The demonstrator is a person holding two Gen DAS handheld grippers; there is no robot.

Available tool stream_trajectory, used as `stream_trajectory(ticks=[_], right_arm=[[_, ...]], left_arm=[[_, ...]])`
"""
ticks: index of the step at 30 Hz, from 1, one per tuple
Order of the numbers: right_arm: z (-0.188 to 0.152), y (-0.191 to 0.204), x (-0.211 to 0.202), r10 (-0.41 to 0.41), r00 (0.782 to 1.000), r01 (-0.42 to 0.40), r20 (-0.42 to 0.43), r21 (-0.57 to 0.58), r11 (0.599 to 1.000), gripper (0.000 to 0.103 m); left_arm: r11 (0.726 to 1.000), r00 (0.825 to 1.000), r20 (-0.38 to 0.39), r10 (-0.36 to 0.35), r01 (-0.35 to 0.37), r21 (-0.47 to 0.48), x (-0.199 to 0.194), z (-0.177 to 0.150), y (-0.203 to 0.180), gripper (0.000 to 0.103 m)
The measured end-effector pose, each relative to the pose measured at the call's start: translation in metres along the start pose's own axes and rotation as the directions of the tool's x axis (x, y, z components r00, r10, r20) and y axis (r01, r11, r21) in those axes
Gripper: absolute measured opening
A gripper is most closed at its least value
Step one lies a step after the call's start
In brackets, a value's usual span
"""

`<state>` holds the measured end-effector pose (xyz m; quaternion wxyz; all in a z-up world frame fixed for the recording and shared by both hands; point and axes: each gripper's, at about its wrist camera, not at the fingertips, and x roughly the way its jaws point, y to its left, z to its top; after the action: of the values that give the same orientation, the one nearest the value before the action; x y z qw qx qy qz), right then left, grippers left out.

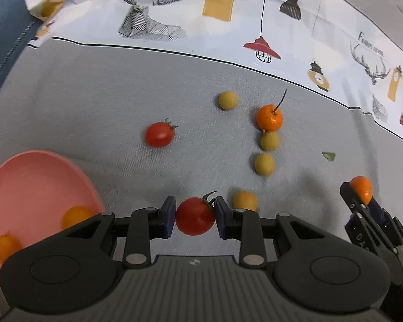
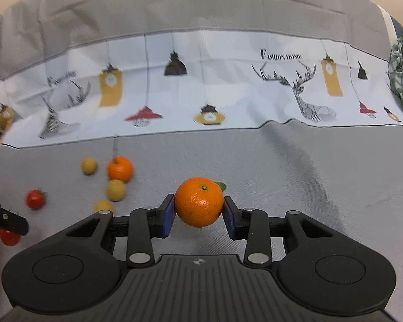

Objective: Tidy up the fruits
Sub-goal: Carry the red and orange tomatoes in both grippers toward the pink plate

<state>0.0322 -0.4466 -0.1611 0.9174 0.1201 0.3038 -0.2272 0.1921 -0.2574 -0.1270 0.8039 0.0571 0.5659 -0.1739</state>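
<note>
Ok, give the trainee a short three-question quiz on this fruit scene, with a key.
1. True or false: the left tool is shut on a red tomato.
2. Which fruit does the right tool hold? A) a yellow fruit B) a mandarin C) a red tomato
3. In the left wrist view, how many fruits lie inside the pink bowl?

Key
1. True: both pads press on the tomato.
2. B: the mandarin sits clamped between its pads.
3. Two orange fruits, one near the bowl's middle and one by its near edge; the tool body may hide more.
</note>
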Motion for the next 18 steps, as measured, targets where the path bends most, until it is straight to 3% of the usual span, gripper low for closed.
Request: stream_trajectory(ticks=[11, 18], right_arm=[[-0.021, 0.047, -0.121, 0.147, 0.989, -0.145, 0.018, -0.064, 0.987, 0.039], [-0.034, 0.089, -0.188, 0.264, 0.964, -0.262, 0.007, -0.108, 0.959, 0.039]], left_arm=[[0.999, 0.995, 0.095, 0.032, -0.031, -0.012, -0.099, -0.061, 0.052, 0.034], [0.995, 0.989, 0.132, 0.074, -0.065, -0.069, -0.152, -0.105, 0.1, 0.034]])
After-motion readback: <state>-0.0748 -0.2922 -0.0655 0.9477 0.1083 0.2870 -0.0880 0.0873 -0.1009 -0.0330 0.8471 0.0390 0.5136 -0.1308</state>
